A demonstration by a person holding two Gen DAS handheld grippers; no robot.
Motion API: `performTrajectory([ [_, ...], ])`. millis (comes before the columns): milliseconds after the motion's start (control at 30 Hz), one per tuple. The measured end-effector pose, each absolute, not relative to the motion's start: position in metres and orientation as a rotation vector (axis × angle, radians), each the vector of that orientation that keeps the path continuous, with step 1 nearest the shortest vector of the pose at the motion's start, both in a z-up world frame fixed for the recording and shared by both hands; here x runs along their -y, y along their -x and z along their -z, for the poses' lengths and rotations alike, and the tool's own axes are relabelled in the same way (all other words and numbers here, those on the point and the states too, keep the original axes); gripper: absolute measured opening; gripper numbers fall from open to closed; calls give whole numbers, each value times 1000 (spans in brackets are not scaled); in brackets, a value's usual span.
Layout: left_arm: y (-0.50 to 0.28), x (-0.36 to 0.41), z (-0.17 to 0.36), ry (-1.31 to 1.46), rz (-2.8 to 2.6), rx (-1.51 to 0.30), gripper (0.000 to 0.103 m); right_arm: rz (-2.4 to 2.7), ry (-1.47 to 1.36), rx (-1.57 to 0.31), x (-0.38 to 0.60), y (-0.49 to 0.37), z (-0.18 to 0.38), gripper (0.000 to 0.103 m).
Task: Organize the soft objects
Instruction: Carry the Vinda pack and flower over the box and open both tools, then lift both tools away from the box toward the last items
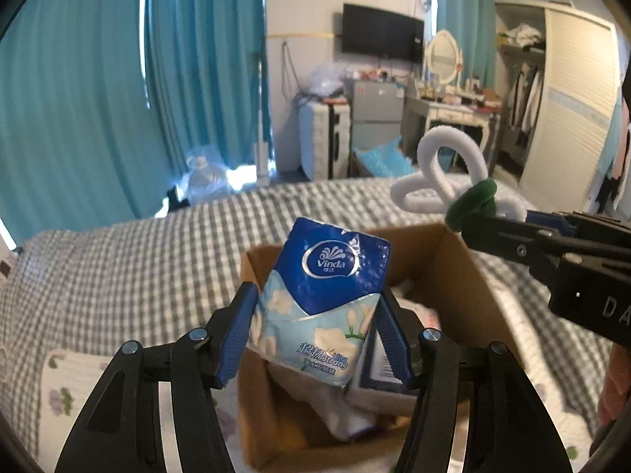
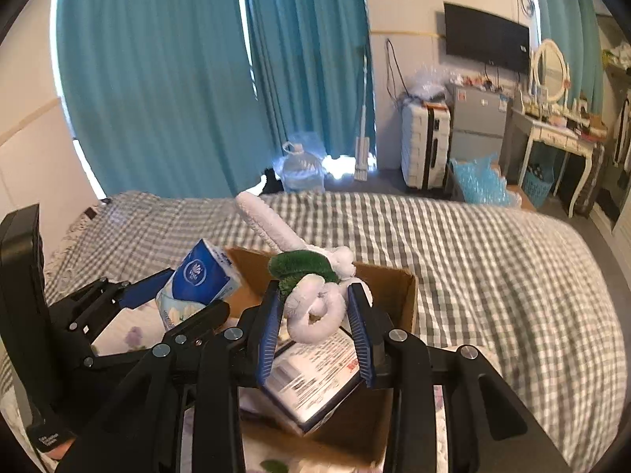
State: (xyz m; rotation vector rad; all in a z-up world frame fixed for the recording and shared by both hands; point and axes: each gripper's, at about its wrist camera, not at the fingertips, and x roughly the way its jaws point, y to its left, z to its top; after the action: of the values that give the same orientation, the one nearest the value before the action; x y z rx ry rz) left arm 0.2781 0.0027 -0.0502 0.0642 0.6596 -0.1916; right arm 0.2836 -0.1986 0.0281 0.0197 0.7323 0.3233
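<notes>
Left wrist view: the left tool (image 1: 315,329) grips a tissue pack (image 1: 321,299) above the open cardboard box (image 1: 469,276) on the bed (image 1: 138,260), long axis upright, logo end up. Cloth already lies inside.

Right wrist view: the right tool (image 2: 315,333) clamps a pipe-cleaner flower (image 2: 315,299) over the box, stem pointing up and away. Both items likely still await dropping.

Teal curtains (image 2: 165,79), wall television (image 2: 487,37), white suitcase (image 2: 424,144) (upright), water jug (image 2: 299,167).

1 tissue pack (image 1: 323,299), 1 pipe-cleaner flower (image 1: 445,181), 1 cardboard box (image 1: 469,276), 2 claws.
</notes>
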Motion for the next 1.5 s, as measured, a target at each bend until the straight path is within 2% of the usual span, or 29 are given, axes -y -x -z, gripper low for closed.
performTrajectory([
  [167,-288,3,76,-90,207,-681,58,-311,-4,-796,199,-304,17,33],
  [367,-290,11,77,-81,215,-691,61,-299,-17,-811,204,-306,29,37],
  [433,-287,14,71,-95,213,-683,64,-289,-20,-802,205,-305,24,53],
  [467,-284,15,65,-105,208,-671,67,-292,-30,-793,208,-303,19,58],
  [500,-283,16,62,-109,204,-664,76,-292,-38,-785,209,-300,14,64],
  [567,-278,15,50,-98,187,-653,87,-286,-40,-768,210,-293,1,66],
  [733,-257,4,7,-49,172,-613,87,-275,-41,-709,217,-267,-45,73],
  [1033,-169,-17,-98,-50,150,-468,88,-276,-21,-585,222,-180,-156,77],
  [1100,-146,-20,-117,-41,159,-450,96,-288,-31,-574,223,-160,-176,77],
  [1200,-110,-25,-139,-43,156,-401,98,-301,-40,-545,227,-125,-206,78],
  [1267,-90,-27,-147,-55,146,-382,98,-296,-29,-513,230,-100,-223,84],
  [1400,-60,-31,-153,-64,119,-361,99,-307,-36,-461,234,-62,-238,103],
  [1500,-42,-31,-145,-56,111,-367,99,-302,-24,-451,235,-39,-238,103],
])
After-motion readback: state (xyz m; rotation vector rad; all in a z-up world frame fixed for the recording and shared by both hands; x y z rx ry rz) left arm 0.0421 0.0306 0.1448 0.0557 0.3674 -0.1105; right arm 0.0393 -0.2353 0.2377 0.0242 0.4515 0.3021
